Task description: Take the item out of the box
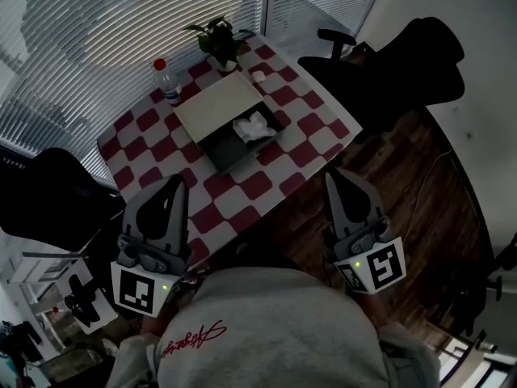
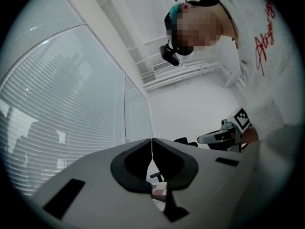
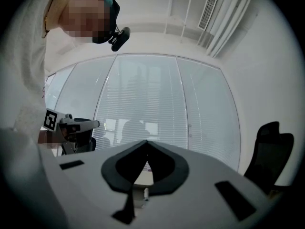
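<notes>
Both left gripper (image 1: 178, 181) and right gripper (image 1: 333, 174) point forward (jaws together).

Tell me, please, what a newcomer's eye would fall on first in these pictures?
The red-and-white checked table catches the eye first, with an open box at its middle holding a crumpled white item. Nearer the camera, the left gripper and right gripper are both shut and empty, short of the box.

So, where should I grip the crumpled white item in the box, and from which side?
Pinch the crumpled white item by its raised folds, from above. The box walls surround it; only the top is open, so a sideways approach likely hits a wall.
</notes>
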Tool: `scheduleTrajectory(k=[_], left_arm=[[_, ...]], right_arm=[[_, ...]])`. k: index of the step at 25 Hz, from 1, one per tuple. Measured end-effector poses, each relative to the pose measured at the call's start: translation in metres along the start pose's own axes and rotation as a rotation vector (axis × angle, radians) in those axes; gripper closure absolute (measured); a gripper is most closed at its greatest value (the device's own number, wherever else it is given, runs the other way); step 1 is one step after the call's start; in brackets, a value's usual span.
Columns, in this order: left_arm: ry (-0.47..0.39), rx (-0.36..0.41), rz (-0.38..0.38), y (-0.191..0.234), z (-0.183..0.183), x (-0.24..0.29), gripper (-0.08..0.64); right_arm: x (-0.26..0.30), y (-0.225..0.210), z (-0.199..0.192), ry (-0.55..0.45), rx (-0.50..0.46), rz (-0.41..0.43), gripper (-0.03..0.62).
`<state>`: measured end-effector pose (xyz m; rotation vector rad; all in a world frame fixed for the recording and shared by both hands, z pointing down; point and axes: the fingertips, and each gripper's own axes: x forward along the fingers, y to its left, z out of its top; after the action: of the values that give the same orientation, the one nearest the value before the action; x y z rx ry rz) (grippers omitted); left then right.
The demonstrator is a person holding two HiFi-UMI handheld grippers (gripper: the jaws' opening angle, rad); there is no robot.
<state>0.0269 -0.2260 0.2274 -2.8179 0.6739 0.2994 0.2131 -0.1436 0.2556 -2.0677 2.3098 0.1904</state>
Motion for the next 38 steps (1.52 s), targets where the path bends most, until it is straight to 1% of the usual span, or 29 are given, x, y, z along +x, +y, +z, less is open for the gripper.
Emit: scheduleTrajectory(k=[4,8,10,14,18,20,21,22,27,34,38], left_arm=[[0.006,0.002,0.042,0.005,-0.003,-0.002,0.543],[0.022,0.008,0.06,0.005,-0.005,-0.006,0.543],[0.031,-0.004,0.071,0.005,-0.007,-0.008,0.543],[0.045,-0.018,0.117,0.008,-0.012,-0.015,0.543],[0.049,-0.023,0.147,0.01,-0.012,-0.023,0.543],[0.054,-0.022,0.157,0.011,-0.012,-0.026,0.543],[0.057,-0.019,0.164,0.011,-0.012,-0.028,0.543],[0.059,-0.016,0.172,0.011,-0.012,-0.03,0.543],[0.063,-0.003,0.203,0.011,-0.008,-0.036,0.543],[0.075,0.009,0.254,0.013,-0.006,-0.05,0.543],[0.081,0.01,0.271,0.012,-0.006,-0.054,0.543]], right_arm=[[0.009,-0.004,-0.004,0.012,-0.009,0.042,0.583],[0.023,-0.006,-0.007,0.02,-0.012,0.072,0.583],[0.031,-0.007,-0.008,0.023,-0.008,0.084,0.583],[0.047,-0.005,-0.013,0.037,-0.006,0.12,0.583],[0.062,-0.003,-0.02,0.059,-0.038,0.164,0.58],[0.069,-0.003,-0.024,0.073,-0.047,0.18,0.56],[0.072,-0.004,-0.026,0.079,-0.045,0.188,0.527],[0.074,-0.004,-0.028,0.086,-0.042,0.197,0.514],[0.09,-0.007,-0.043,0.138,-0.065,0.236,0.476],[0.111,-0.005,-0.065,0.19,-0.113,0.264,0.474],[0.119,-0.006,-0.081,0.228,-0.128,0.286,0.436]])
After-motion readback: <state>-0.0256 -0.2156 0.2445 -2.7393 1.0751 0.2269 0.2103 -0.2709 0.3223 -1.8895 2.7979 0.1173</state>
